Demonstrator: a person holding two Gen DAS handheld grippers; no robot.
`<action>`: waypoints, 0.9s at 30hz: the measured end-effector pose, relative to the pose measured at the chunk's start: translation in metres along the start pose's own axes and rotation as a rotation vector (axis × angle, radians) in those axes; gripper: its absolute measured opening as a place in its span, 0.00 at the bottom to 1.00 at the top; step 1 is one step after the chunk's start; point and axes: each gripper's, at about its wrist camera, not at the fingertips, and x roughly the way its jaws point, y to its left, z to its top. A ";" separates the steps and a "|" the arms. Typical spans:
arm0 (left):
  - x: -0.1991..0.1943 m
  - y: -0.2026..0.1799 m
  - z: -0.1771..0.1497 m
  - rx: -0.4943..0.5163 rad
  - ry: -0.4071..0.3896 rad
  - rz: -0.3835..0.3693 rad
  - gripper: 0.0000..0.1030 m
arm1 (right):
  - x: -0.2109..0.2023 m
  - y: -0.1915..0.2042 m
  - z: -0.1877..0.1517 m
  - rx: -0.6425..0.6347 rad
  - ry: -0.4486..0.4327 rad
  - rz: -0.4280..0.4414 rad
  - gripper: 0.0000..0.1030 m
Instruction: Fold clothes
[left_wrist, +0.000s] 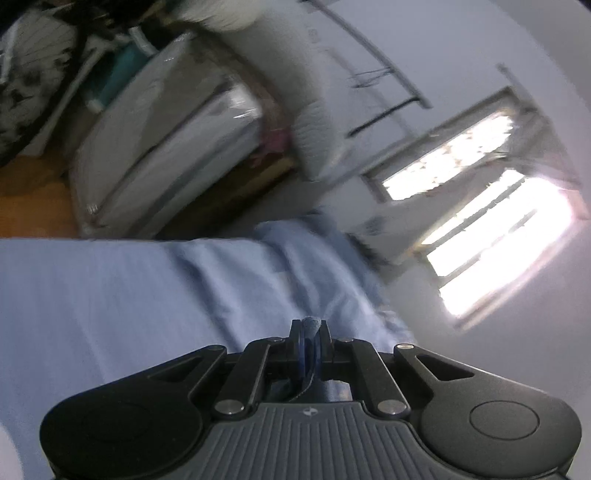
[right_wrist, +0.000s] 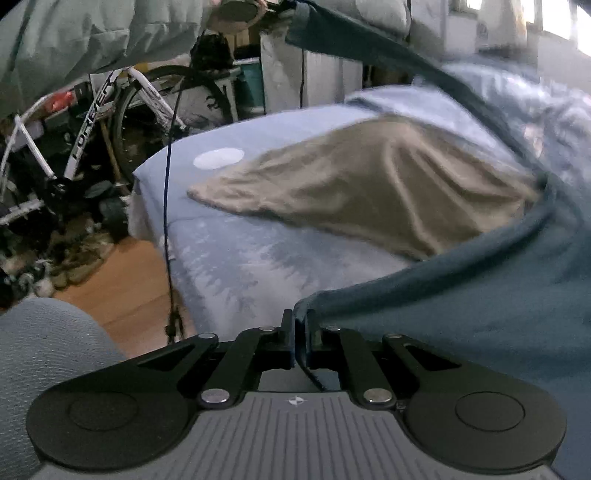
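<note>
I am working in a lived-in bedroom at home. A bed (right_wrist: 229, 258) with a pale blue sheet fills the middle. At ten o'clock a white bicycle (right_wrist: 92, 110) leans among clutter on a wooden floor (right_wrist: 129, 288). In the left view, a bright window (left_wrist: 491, 221) sits at three o'clock.

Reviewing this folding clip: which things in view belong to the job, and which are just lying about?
Part of the job:
- dark blue garment, its edge pinched in the right gripper
- left gripper, shut on blue fabric
- tan garment on the bed

Lying about:
- white bicycle
- shoes on the floor
- plastic-wrapped mattress
</note>
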 end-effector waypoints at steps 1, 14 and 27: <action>0.005 0.008 -0.003 -0.007 0.010 0.026 0.02 | 0.004 -0.003 -0.002 0.008 0.022 0.013 0.11; 0.020 0.116 -0.029 0.143 -0.010 0.183 0.67 | -0.029 -0.018 0.003 0.071 -0.072 0.143 0.28; 0.014 0.152 -0.089 0.012 0.284 0.128 0.66 | -0.024 -0.026 0.016 0.124 -0.120 0.122 0.28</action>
